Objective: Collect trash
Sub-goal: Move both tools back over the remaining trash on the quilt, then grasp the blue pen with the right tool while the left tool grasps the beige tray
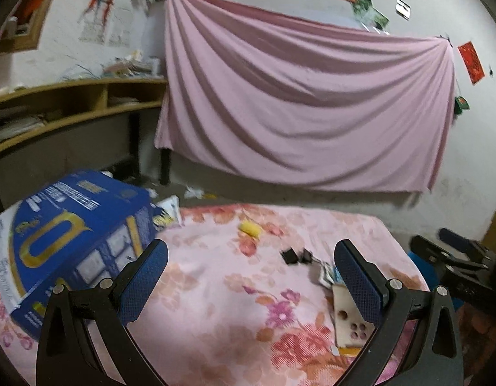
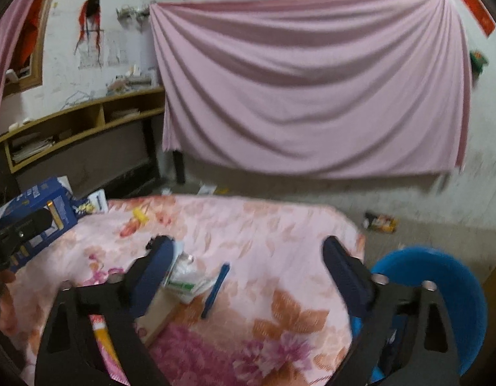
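Observation:
A table under a pink floral cloth (image 1: 215, 289) (image 2: 248, 225) carries scattered litter. In the left wrist view I see a yellow scrap (image 1: 250, 228), small black pieces (image 1: 296, 255), a crumpled wrapper (image 1: 326, 273) and a tan card with holes (image 1: 347, 318). My left gripper (image 1: 252, 280) hangs open above the cloth, nothing between its fingers. In the right wrist view a white and green wrapper (image 2: 183, 276), a blue strip (image 2: 215, 289) and a yellow scrap (image 2: 140, 215) lie on the cloth. My right gripper (image 2: 248, 276) is open over them, holding nothing.
A big blue carton (image 1: 74, 244) (image 2: 42, 212) stands at the table's left edge. A blue bin (image 2: 441, 296) sits below the table's right side. A pink sheet (image 1: 296, 96) hangs on the wall, shelves (image 1: 70, 106) at left. More litter (image 2: 381, 222) lies on the floor.

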